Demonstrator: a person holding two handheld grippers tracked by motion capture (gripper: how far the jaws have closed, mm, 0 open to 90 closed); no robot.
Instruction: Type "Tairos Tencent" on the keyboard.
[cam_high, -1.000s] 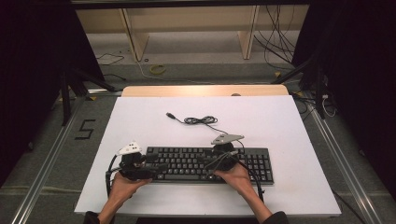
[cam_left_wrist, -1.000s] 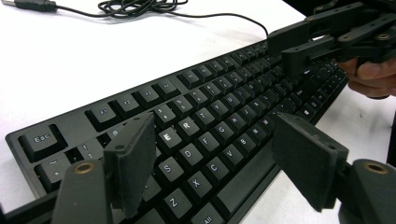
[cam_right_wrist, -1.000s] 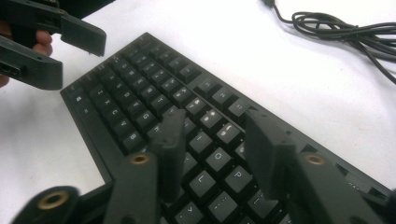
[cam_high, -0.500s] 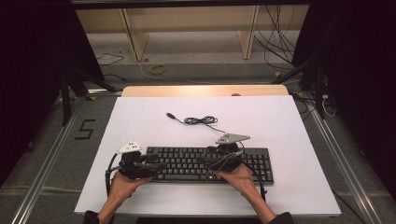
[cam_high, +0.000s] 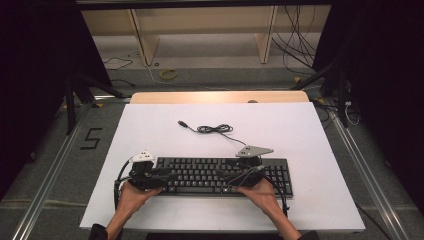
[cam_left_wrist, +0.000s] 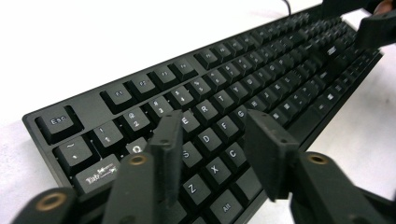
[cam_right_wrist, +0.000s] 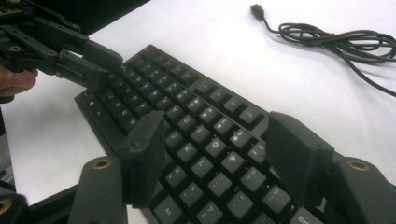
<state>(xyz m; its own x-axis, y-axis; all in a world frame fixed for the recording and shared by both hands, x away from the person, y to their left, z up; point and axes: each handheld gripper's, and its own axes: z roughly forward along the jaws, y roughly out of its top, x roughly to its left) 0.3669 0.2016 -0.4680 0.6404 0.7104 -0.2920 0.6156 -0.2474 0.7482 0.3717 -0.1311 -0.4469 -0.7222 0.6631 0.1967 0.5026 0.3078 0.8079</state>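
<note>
Both tools, the left tool (cam_high: 162, 176) and right tool (cam_high: 239, 178), hover with jaws apart over the keyboard (cam_high: 220, 175), which lies lengthwise left-to-right at the table's (cam_high: 300, 130) near edge, each above its own end.

Keyboard (cam_high: 220, 175) matt black plastic; table (cam_high: 150, 130) smooth white.

A black keyboard (cam_high: 220, 176) lies flat on the white table (cam_high: 150, 130), parallel to its near edge and close to it. The left gripper (cam_high: 150, 176) sits over the keyboard's left end, the right gripper (cam_high: 245, 176) over its right-of-middle keys, each held by a hand reaching in from the near edge. The keyboard's cable (cam_high: 212, 129) lies loosely coiled toward the table's middle.
</note>
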